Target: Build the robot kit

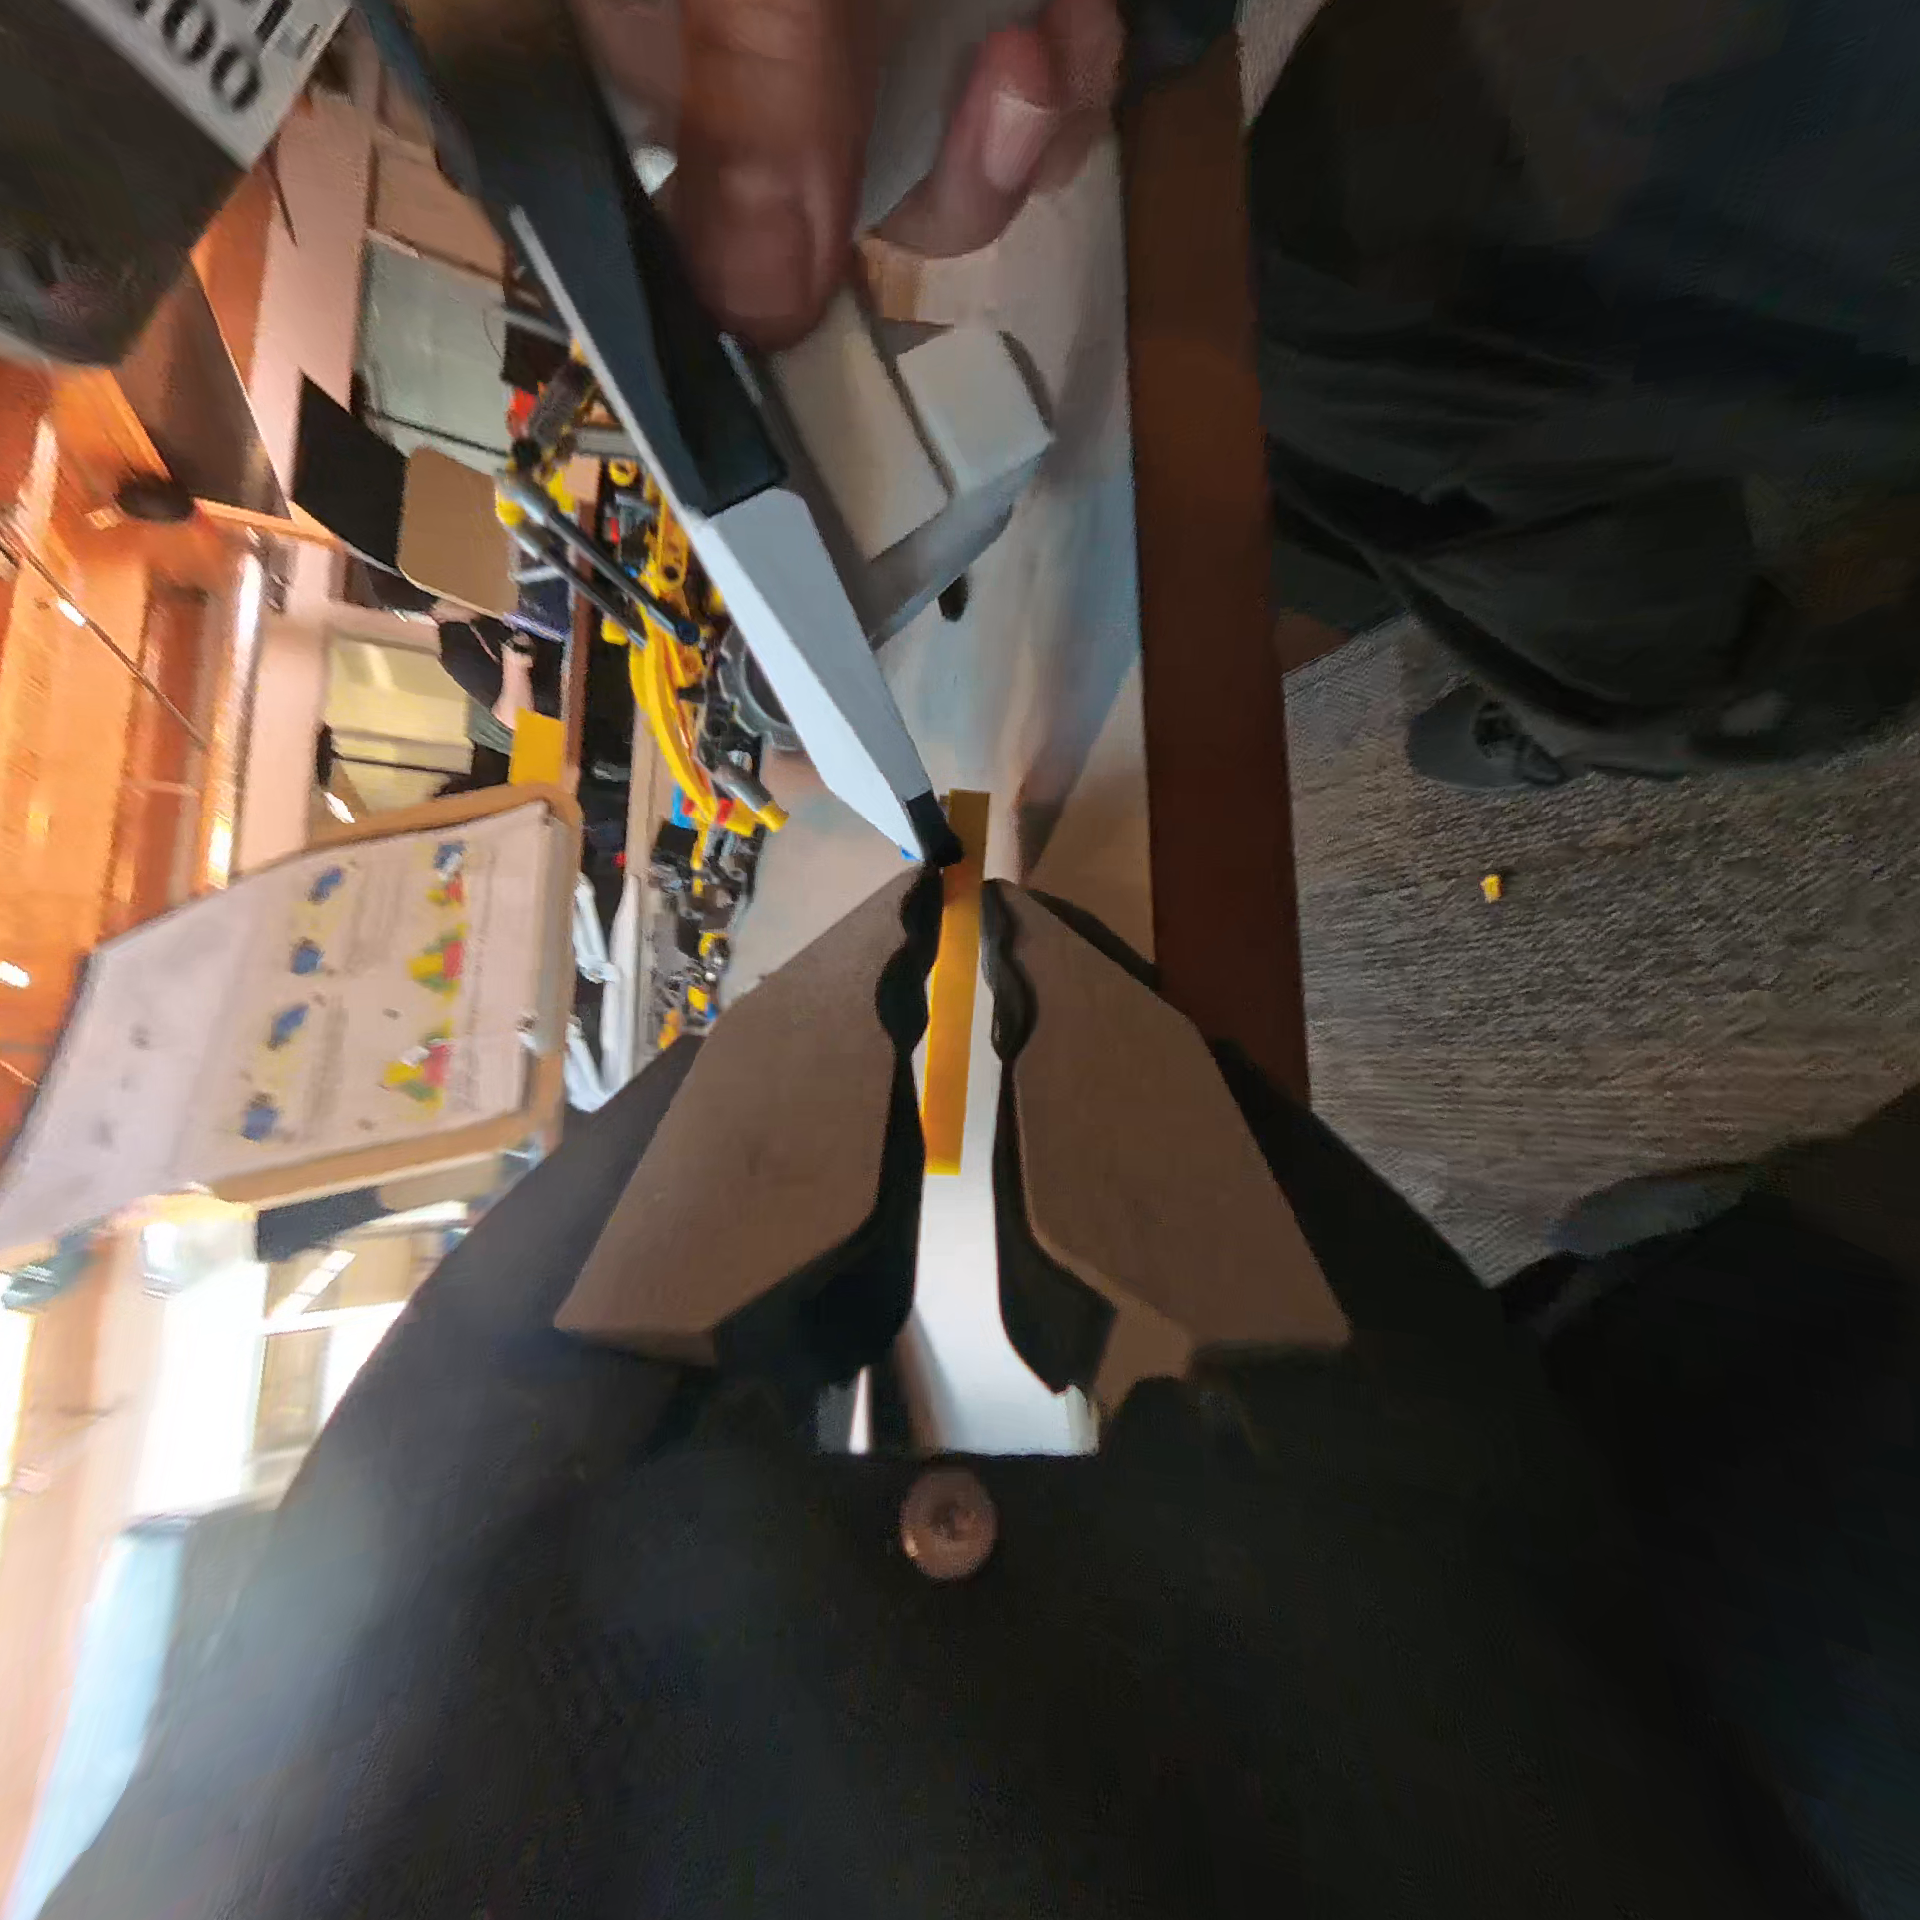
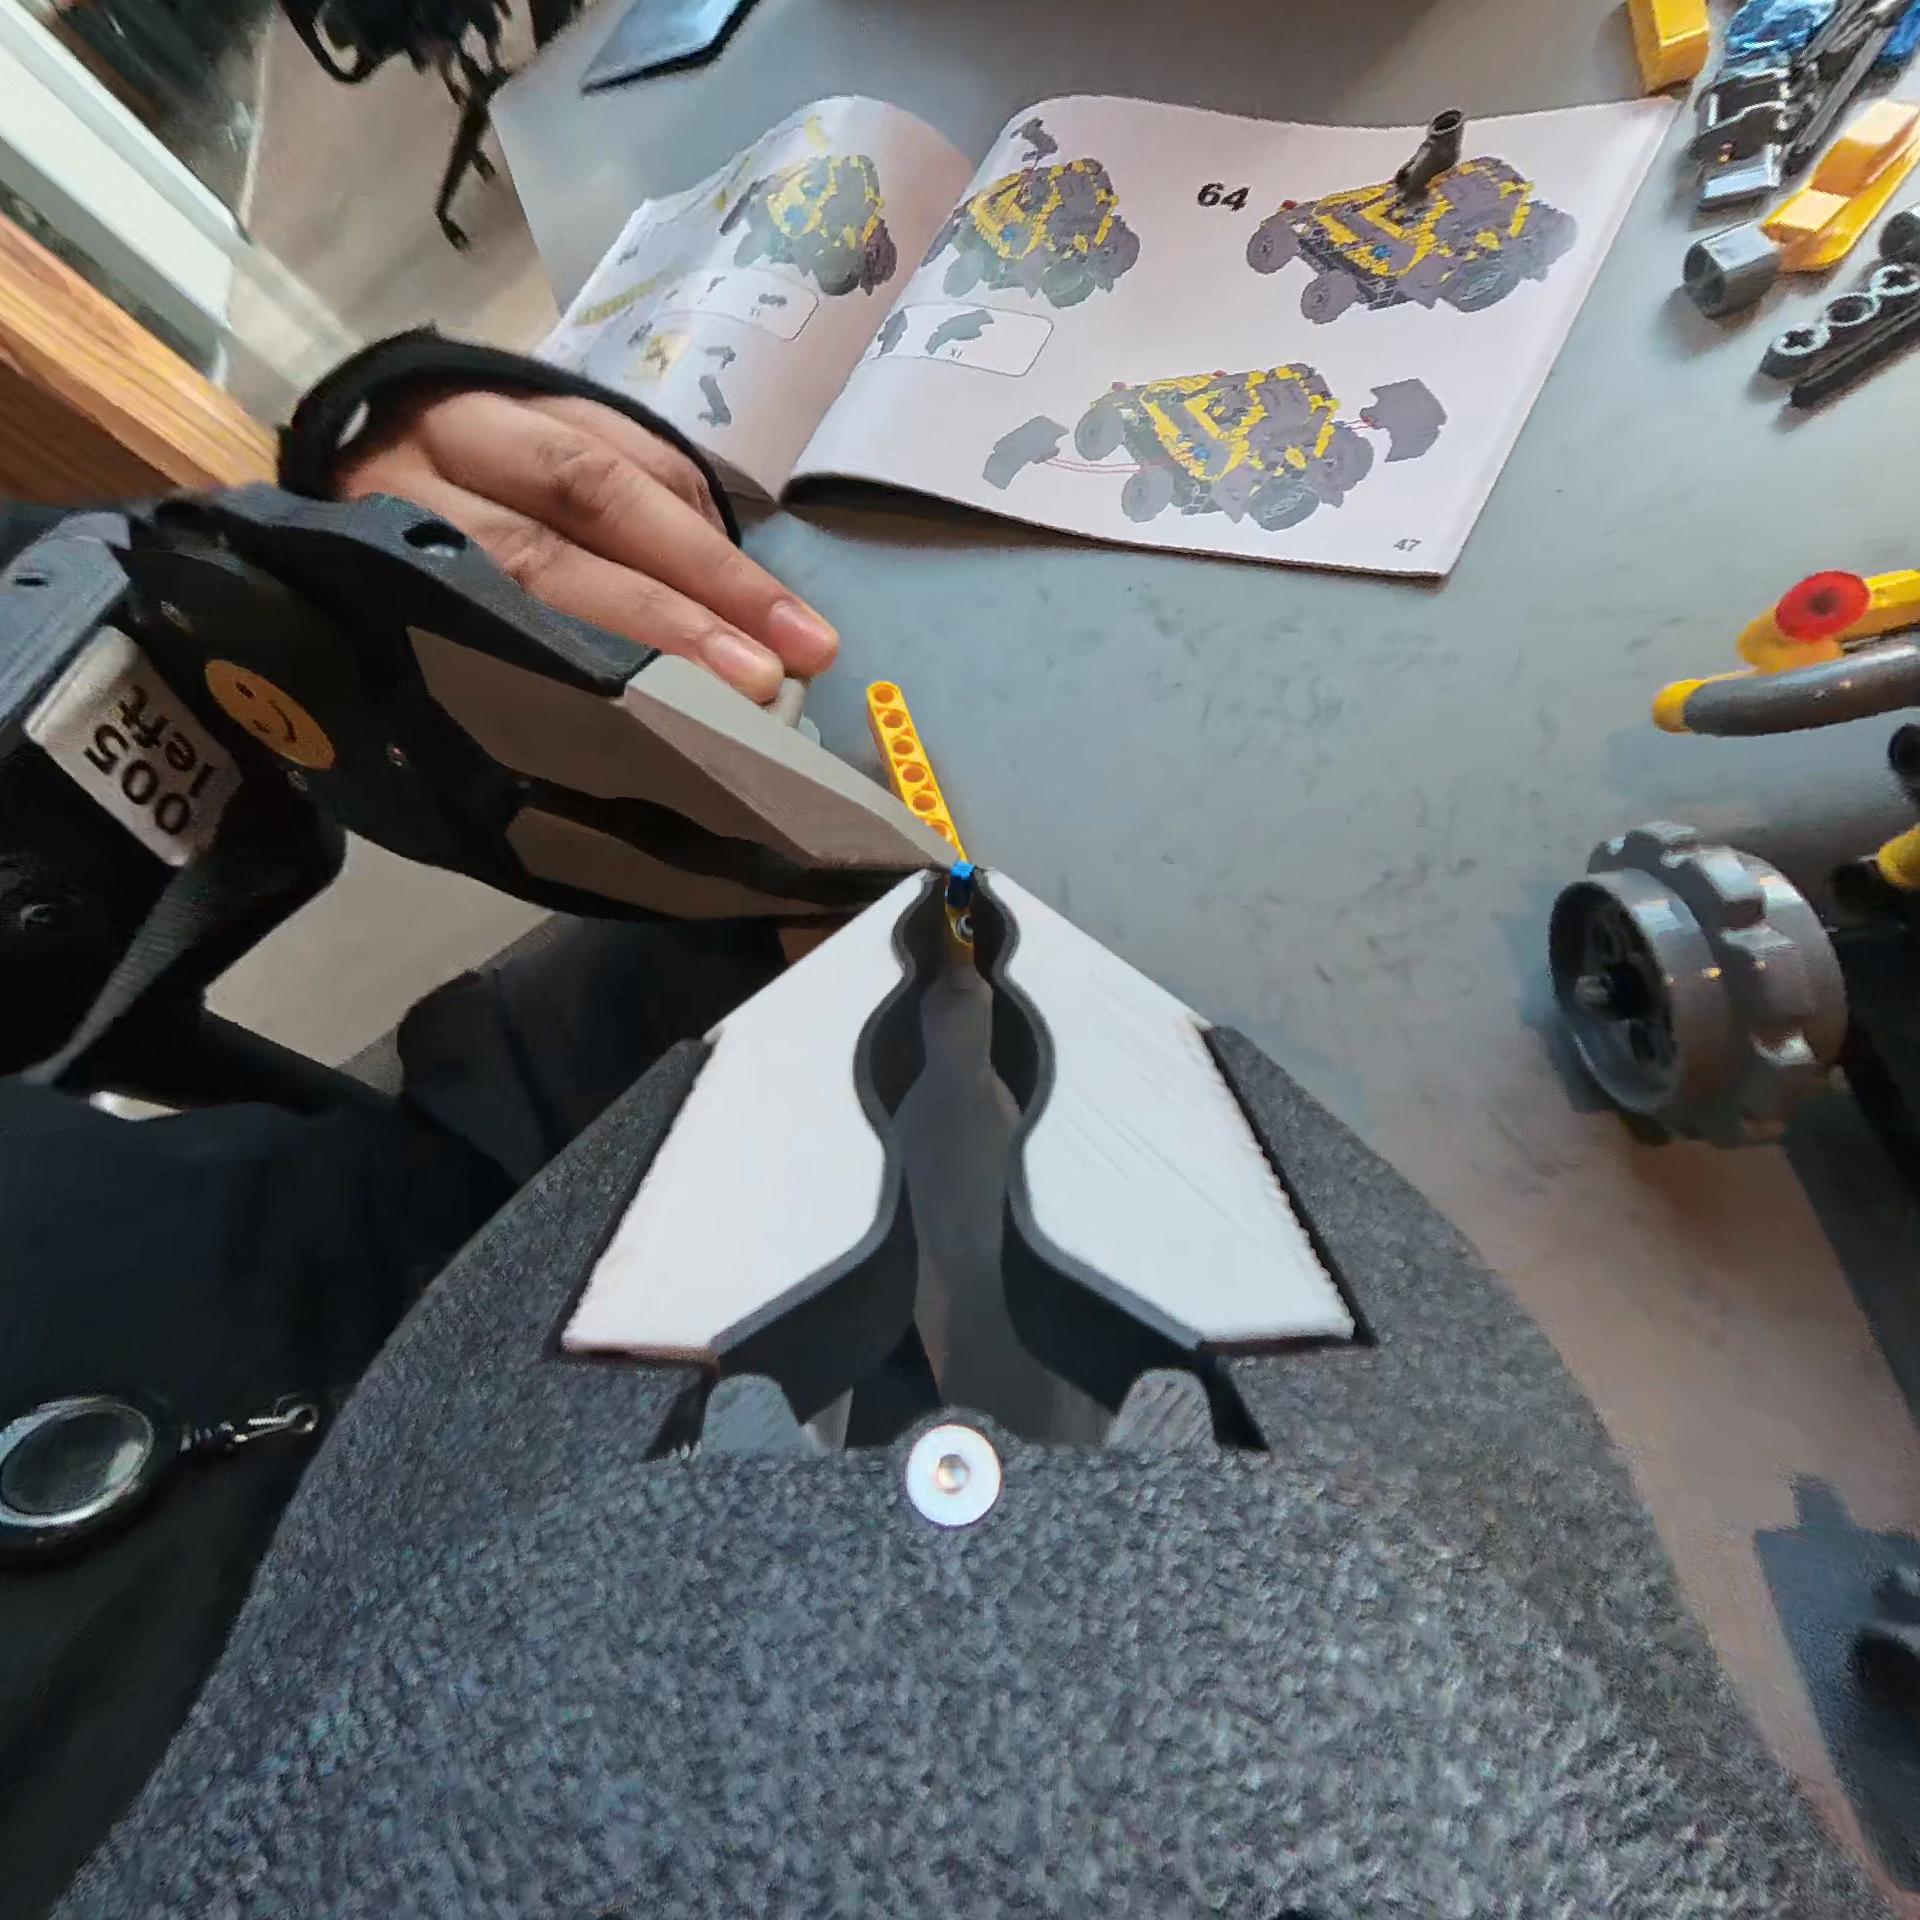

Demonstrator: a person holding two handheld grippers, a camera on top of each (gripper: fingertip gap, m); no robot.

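Observation:
My left gripper (image 1: 956,894) is shut on a long yellow beam with holes (image 1: 951,1039), seen edge-on between its fingers. In the right wrist view the left gripper (image 2: 930,857) comes in from the left, held by a hand (image 2: 603,540), and the yellow beam (image 2: 906,758) sticks up from its tip. My right gripper (image 2: 958,883) is shut on a small blue pin (image 2: 960,881), which sits against the lower end of the beam. In the left wrist view the right gripper (image 1: 930,836) reaches down from the upper left and its tip touches the beam.
An open instruction booklet (image 2: 1143,343) lies on the grey table (image 2: 1299,748). A grey wheel (image 2: 1694,987) and loose yellow and black parts (image 2: 1818,208) are at the right. A yellow model (image 1: 675,644) stands farther off. Carpet (image 1: 1558,987) lies beyond the table's wooden edge (image 1: 1205,623). My left and right fingertips are right by each other.

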